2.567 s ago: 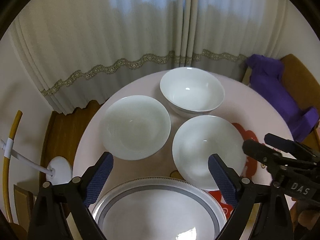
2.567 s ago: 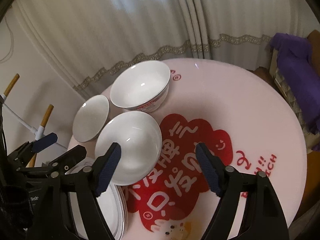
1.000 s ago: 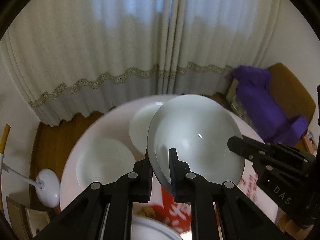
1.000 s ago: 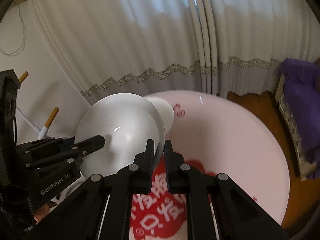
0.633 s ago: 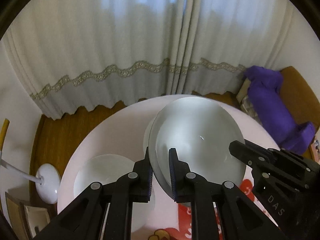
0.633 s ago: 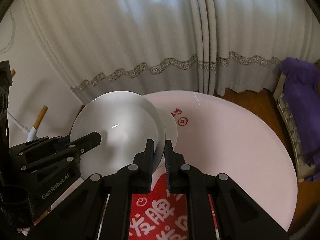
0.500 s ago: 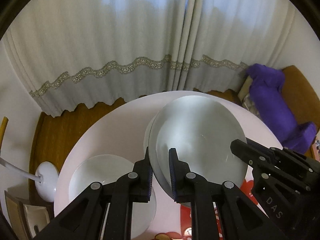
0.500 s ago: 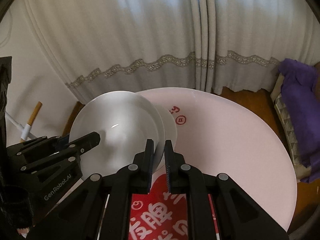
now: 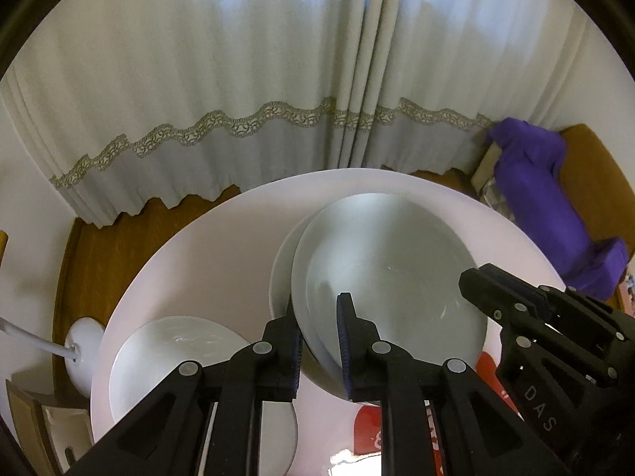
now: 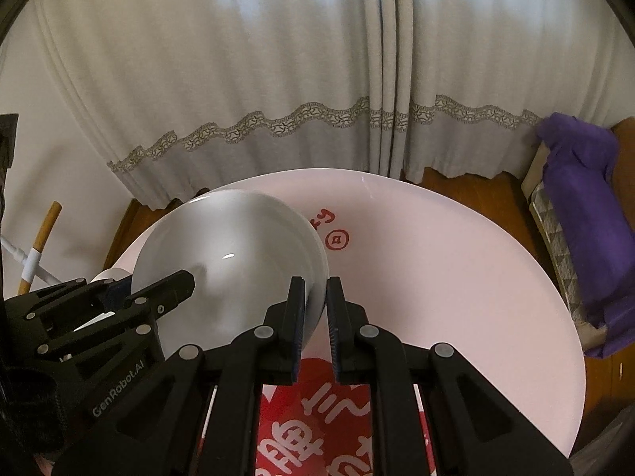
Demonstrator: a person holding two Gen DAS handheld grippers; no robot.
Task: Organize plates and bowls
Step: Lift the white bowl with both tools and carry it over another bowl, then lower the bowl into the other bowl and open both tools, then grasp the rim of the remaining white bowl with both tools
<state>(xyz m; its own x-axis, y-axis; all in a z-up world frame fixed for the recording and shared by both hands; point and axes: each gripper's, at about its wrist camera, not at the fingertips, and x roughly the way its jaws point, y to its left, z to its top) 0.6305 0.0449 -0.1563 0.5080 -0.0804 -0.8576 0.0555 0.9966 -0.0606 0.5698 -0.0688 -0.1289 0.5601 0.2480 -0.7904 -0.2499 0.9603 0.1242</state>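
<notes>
I grip one bowl (image 9: pixel 389 277) at its rim with both tools, left tool (image 9: pixel 317 341) and right tool (image 10: pixel 315 317), above a second bowl (image 9: pixel 283 265) on the worktop (image 10: pixel 456 269). Nesting seems near; a plate (image 9: pixel 174 341) remains separate.

round pink table (image 10: pixel 456 277), white bowls (image 9: pixel 174 353) on it

A white bowl (image 9: pixel 393 277) hangs tilted above a larger white bowl (image 9: pixel 282 273), rim pinched on both sides. A shallow white dish (image 9: pixel 174 345) lies flat at the table's left edge.
</notes>
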